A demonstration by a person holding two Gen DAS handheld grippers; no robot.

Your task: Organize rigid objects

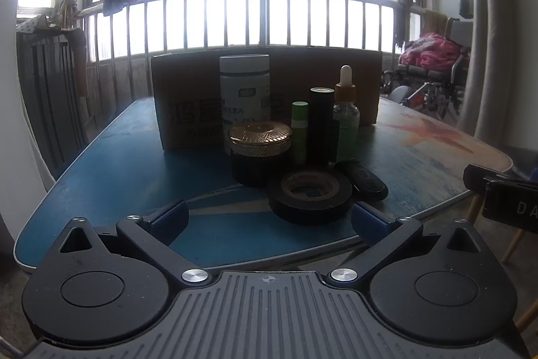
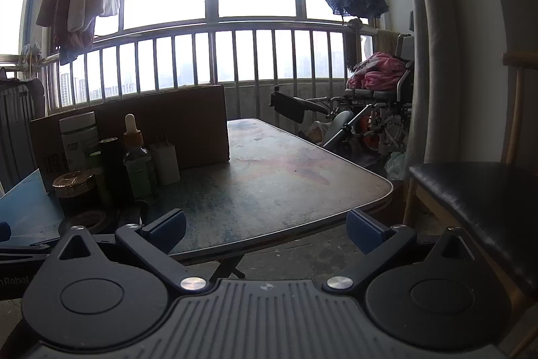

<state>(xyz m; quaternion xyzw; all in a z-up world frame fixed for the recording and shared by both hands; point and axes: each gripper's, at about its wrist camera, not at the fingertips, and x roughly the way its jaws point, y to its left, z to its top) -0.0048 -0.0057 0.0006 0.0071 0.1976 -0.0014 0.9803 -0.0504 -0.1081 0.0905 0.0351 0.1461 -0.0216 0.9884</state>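
- The left wrist view looks from the table's (image 1: 101,170) near edge, tilted slightly down, facing the window; the tape roll (image 1: 310,192) sits close ahead.
- The right wrist view looks from farther right, probably just off the table edge (image 2: 302,187).
- Both share the cardboard box (image 1: 363,83) (image 2: 195,123), dropper bottle (image 1: 346,120) (image 2: 136,157) and wheelchair (image 1: 433,79) (image 2: 380,110).

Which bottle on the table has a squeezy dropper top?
The clear dropper bottle with green liquid, standing at the right of the group. It alone has a white rubber bulb on an orange collar; the big white bottle has a plain flat cap.
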